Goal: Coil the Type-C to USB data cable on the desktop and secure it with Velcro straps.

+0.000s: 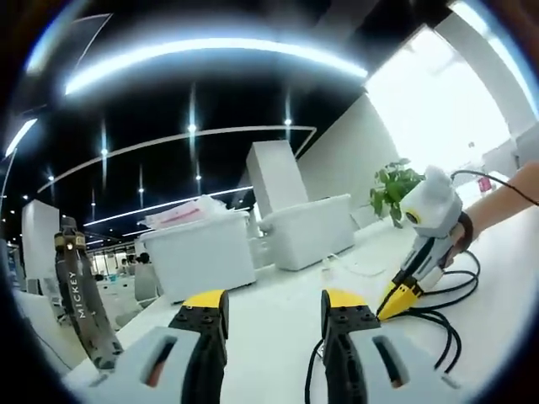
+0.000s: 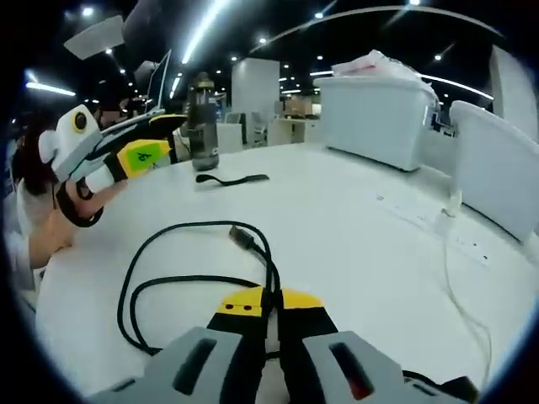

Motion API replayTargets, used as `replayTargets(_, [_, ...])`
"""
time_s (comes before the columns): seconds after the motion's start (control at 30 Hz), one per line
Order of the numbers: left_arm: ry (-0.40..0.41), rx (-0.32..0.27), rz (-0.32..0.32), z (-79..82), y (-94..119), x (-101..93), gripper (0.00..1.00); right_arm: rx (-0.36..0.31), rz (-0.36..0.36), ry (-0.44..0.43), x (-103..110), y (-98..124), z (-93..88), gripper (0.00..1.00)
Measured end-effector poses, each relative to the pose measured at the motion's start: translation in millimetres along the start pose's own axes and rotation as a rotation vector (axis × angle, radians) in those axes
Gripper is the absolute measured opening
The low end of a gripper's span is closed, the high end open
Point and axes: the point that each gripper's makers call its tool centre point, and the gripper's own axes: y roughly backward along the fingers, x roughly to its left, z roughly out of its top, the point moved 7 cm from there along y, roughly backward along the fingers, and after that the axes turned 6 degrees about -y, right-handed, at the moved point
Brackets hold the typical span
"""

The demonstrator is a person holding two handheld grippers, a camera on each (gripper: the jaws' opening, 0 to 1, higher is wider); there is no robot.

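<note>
Both jaws of the right gripper (image 2: 271, 310) are clenched on the black cable (image 2: 160, 261), which passes between their yellow tips. From there the cable loops out over the white desk (image 2: 354, 244) and curls back, its plug (image 2: 242, 237) lying just ahead of the tips. Farther off lies a black strap (image 2: 232, 179), near a dark bottle (image 2: 202, 122). White bins (image 2: 379, 109) stand behind. The left gripper (image 1: 274, 316) hangs above the desk with jaws spread wide and nothing between them; cable strands (image 1: 442, 324) lie to its right.
</note>
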Motion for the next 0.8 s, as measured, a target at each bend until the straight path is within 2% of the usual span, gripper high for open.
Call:
replayTargets(0.17, [-0.024,-0.001,-0.012,0.9,-0.6,-4.3,0.45,-0.013,-0.004,-0.004,-1.1,5.7,-3.3,0.01])
replayTargets(0.37, [-0.026,-0.002,-0.014,1.1,-0.2,-4.9,0.45,-0.005,-0.023,-0.069,-7.8,4.1,-2.4,0.07])
replayTargets(0.5, [-0.024,-0.002,-0.015,1.1,-0.2,-4.7,0.45,0.025,0.033,-0.127,-5.1,2.3,-2.2,0.08])
replayTargets(0.53, [-0.024,-0.003,-0.015,1.3,-0.2,-4.7,0.45,0.022,0.028,-0.127,-5.0,2.0,-2.2,0.09])
replayTargets(0.63, [-0.026,-0.004,-0.016,1.6,-0.2,-5.3,0.45,0.033,0.029,-0.102,-4.6,1.5,-3.4,0.08])
replayTargets(0.73, [-0.027,-0.004,-0.019,1.6,-0.3,-6.1,0.45,0.045,0.029,-0.004,-1.5,1.4,-2.6,0.07])
replayTargets(0.8, [-0.027,-0.004,-0.020,1.6,-0.4,-6.6,0.45,0.057,0.032,0.010,1.6,1.1,-1.4,0.04])
